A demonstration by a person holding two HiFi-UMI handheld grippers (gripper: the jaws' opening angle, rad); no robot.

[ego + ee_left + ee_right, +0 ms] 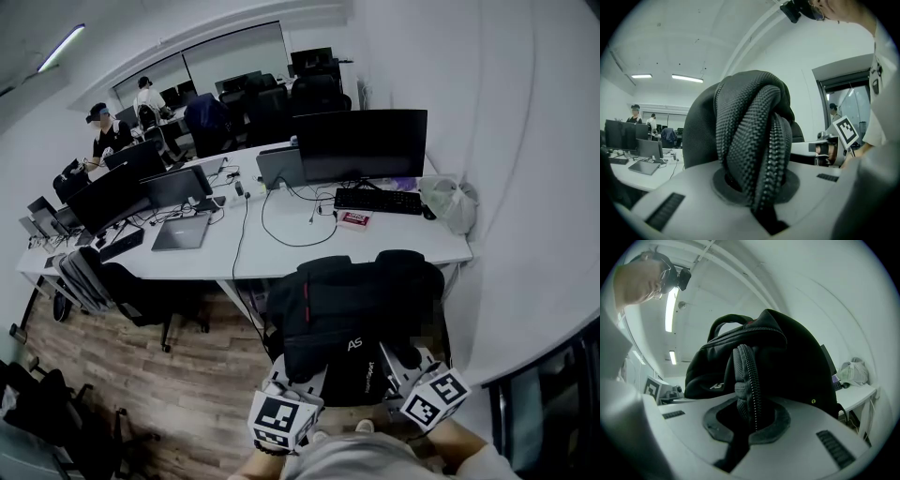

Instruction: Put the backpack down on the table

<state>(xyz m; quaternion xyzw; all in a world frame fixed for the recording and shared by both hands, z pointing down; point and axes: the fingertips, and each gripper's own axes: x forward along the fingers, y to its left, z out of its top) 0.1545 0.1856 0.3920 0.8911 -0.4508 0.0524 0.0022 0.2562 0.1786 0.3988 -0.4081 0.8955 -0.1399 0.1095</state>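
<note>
Head view: shows the black backpack (pixel 352 314) hanging low in the frame, on the near side of the white tabletop (pixel 309 258) and not yet resting on it. Cannot tell how far it is from the near edge.

Left gripper view: finds the left tongs (pixel 754 187) squeezed almost closed on a thick fold of coarse woven fabric with a zip running down it. Right gripper view: finds the right tongs (pixel 751 420) pinched the same way on a zipped seam at the bag's other side. Puts both pointing roughly level, with the bag slung between them.

Going by the bunched folds and sagging body, reads as soft and floppy, with no stiffness to lean on; likely to slump or tip once set down. Hard to judge the weight, though the full, rounded shape hints at something inside. Should give good bite on the rough weave and zip teeth, so little risk of slipping. Not fragile as cloth; contents unknown.

Best held by these two upper seams, set apart, for a level carry. Best set on the bare stretch in front of the keyboard (pixel 378 200), away from the plastic bag (pixel 450 204) and the loose cable (pixel 281 234).
</note>
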